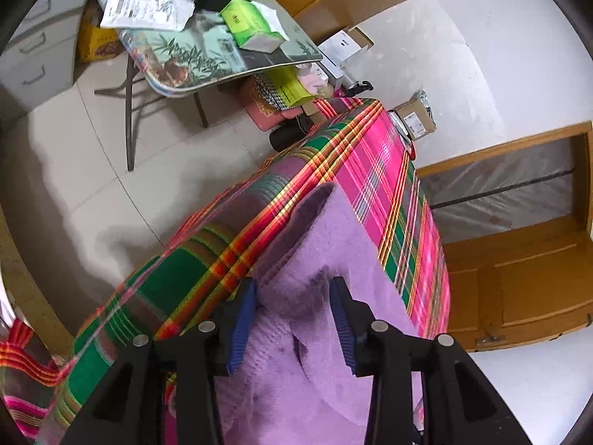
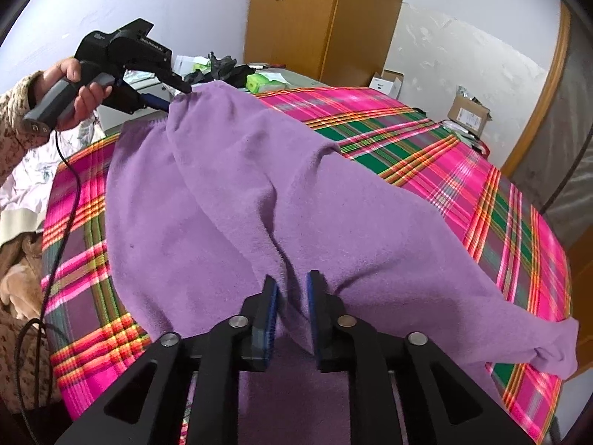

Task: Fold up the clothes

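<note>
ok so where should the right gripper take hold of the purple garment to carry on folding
Probably the raised ridge of the purple garment that runs between the right gripper fingers. It stands up off the plaid cloth, so a pinch from above and the near edge should catch it. The jaws are apart now, not pressing it. The flat spread areas offer little to grab.

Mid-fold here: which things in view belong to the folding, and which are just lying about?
Job: purple fleece garment; plaid-covered table; left gripper; right gripper.

Lying about: green tissue pack; cardboard box; wooden wardrobe.
</note>
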Motion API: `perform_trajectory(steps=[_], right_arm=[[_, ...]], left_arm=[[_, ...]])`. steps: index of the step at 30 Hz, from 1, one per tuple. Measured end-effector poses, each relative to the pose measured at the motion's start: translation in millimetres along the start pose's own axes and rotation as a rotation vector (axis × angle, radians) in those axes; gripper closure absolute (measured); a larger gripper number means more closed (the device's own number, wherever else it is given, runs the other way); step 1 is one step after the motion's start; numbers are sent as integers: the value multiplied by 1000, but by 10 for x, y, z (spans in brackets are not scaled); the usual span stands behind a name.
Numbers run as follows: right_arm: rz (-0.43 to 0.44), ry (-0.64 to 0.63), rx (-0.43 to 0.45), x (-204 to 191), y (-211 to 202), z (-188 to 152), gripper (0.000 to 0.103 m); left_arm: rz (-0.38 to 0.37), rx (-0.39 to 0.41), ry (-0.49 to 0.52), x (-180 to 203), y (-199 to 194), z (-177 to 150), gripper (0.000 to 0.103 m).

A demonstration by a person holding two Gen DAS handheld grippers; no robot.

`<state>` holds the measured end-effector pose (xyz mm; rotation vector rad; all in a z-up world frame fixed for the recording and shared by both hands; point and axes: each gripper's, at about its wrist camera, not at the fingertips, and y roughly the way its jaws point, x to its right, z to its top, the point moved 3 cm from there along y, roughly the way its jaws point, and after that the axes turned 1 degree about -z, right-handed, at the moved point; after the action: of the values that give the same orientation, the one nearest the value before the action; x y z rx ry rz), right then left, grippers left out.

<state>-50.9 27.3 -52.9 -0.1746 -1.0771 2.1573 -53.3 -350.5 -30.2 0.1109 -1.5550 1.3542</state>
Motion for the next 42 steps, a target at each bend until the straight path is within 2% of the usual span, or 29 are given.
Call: perform_trajectory(steps=[5,9,10,14,21,35,42], right_arm=[[-21,-30,-14,-10,44,-19,81],[-33,-39,-15,-18,59,-30,83],[-36,-39,-15,-19,61,-31,86],[-51,-22,-11,9,51,-22,100],[-43,-22,42,1,-135,25,100],[-62,-52,171,-66,-828,129,100],[-43,-89,132,-225,-861,-36,100]], left_arm=[[6,0,-5,34,34,6,63],[-9,24,-29,7,31,19,76],[-19,31,-30,7,23,16,82],[-69,74,0,72,-79,-10,91],[-102,127,26,142,-263,-10,92],[-144,191,46,124,-722,-244,93],[-110,167,33,-136,-698,-410,93]])
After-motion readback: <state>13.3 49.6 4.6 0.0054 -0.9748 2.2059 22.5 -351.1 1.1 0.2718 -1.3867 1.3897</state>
